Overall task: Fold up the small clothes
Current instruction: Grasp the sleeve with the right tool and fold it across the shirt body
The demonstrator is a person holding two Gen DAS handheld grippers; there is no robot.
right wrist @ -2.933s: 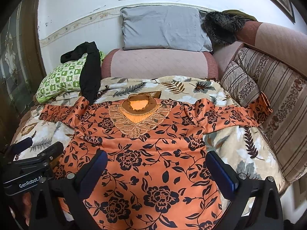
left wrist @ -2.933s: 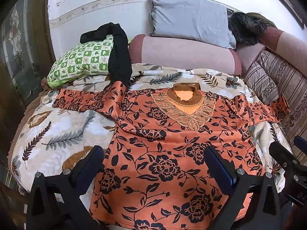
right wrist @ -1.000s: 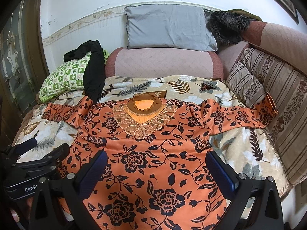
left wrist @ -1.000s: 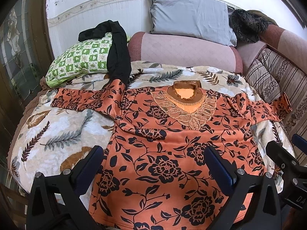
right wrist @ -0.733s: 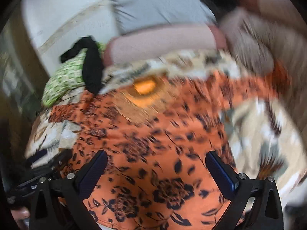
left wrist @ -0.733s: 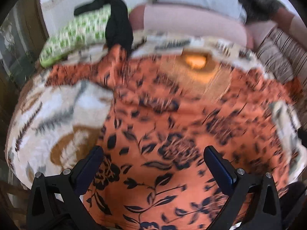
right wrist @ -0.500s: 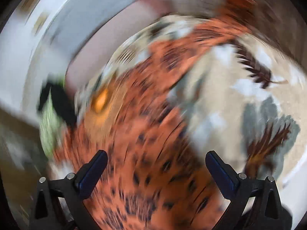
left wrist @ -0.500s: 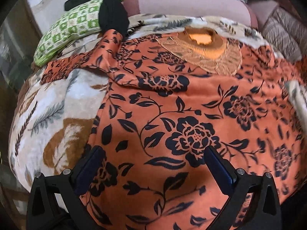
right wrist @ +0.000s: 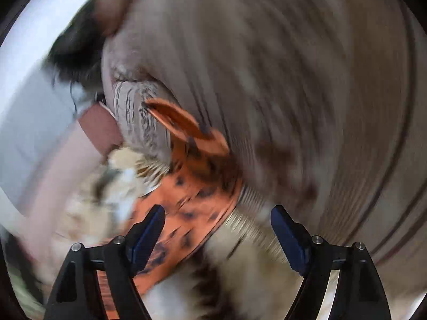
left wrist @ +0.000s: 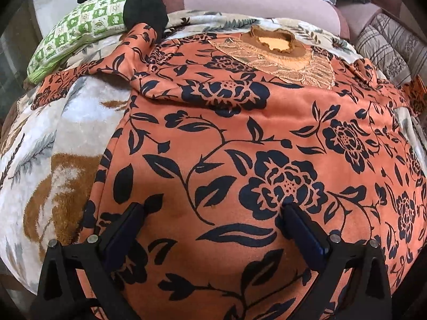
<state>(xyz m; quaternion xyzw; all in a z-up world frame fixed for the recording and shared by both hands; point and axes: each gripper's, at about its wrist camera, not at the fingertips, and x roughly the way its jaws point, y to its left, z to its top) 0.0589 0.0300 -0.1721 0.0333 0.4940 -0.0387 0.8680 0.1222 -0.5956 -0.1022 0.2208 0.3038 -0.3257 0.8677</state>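
An orange blouse with black flowers (left wrist: 240,138) lies spread flat on the bed, its lace neckline (left wrist: 275,50) at the far end. My left gripper (left wrist: 210,218) is open and hangs low over the blouse's lower body. My right gripper (right wrist: 216,221) is open and empty, close to the blouse's right sleeve (right wrist: 194,176), whose cuff leans against a striped cushion (right wrist: 280,93). The right wrist view is blurred by motion.
A leaf-patterned blanket (left wrist: 58,146) covers the bed. A green checked pillow (left wrist: 80,29) with a black garment (left wrist: 144,8) on it lies at the far left. A pink bolster (left wrist: 253,0) lies behind the blouse. Striped cushions (left wrist: 387,45) line the right side.
Both grippers have dropped from a high view toward the bed. The left has come down over the blouse's body. The right has swung right toward the sleeve end by the striped cushion.
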